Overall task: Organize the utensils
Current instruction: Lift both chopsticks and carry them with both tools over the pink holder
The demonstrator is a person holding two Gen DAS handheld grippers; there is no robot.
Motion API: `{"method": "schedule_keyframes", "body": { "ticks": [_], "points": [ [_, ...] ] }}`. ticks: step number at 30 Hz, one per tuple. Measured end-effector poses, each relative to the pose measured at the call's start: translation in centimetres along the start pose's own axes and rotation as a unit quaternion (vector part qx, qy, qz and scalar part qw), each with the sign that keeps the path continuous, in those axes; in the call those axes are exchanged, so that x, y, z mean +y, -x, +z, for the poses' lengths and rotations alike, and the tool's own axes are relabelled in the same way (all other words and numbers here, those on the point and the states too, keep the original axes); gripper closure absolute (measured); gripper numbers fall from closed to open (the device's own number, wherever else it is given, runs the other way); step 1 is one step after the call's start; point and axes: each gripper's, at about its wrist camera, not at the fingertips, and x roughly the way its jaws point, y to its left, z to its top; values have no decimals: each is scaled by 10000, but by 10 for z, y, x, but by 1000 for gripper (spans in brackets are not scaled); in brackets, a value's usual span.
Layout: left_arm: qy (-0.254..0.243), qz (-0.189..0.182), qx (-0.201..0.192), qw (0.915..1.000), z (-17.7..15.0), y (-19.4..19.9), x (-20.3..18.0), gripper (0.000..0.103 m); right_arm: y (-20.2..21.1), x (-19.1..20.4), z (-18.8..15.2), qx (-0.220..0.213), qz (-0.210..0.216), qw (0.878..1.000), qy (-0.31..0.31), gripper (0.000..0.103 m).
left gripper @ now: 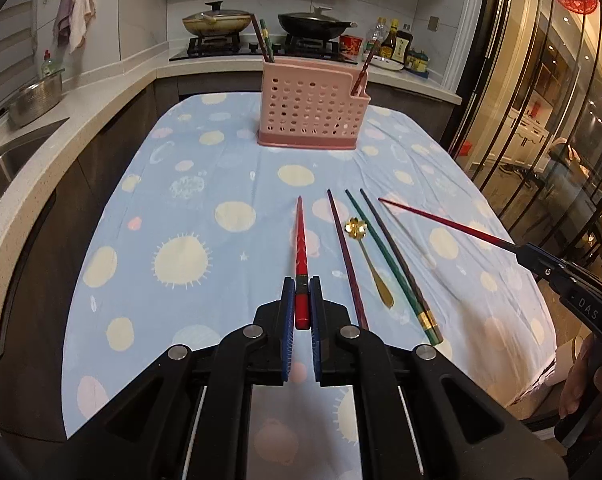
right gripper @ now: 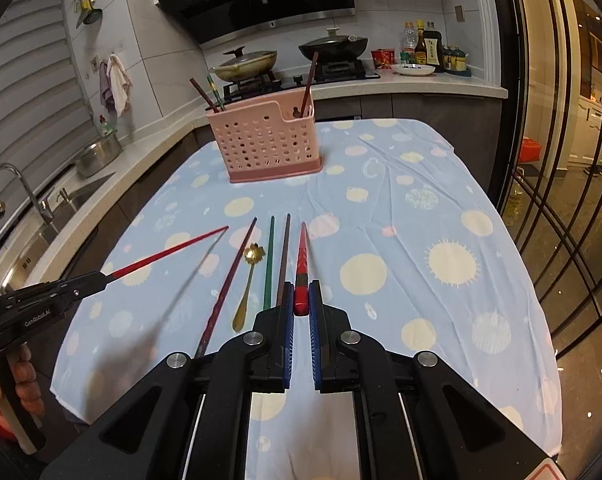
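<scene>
Kitchen tabletop (left gripper: 229, 168), wrinkled blue dotted cloth; perforated pink plastic caddy (left gripper: 307, 110). Left gripper (left gripper: 299, 300) and right gripper (right gripper: 299, 300) each clamp a tapered red chopstick (left gripper: 301, 248).

Two markings could be read, both printed in pale letters on the black bodies of the handheld tools. In the left wrist view, the right tool (left gripper: 535, 258), coming in from about four o'clock, carried the letters "DAS" after a short dash on its housing. In the right wrist view, the left tool (right gripper: 101, 279), entering from about nine o'clock, bore the word "GenRobot.AI" along its side. The bottles (right gripper: 423, 46) on the far counter at one o'clock had labels, but the print on them was too small to make out.
</scene>
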Motion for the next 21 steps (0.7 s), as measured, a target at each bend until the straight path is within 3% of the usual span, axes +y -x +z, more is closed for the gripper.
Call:
{"method": "schedule_keyframes", "body": {
  "ticks": [10,21],
  "points": [
    [-126,57,-663,9977,53,16,-5,96,16,5,59,-656,144,9977,72,96],
    [-220,64,-978,9949,103,13,-5,96,11,9,112,-1051,220,9942,101,96]
  ]
}}
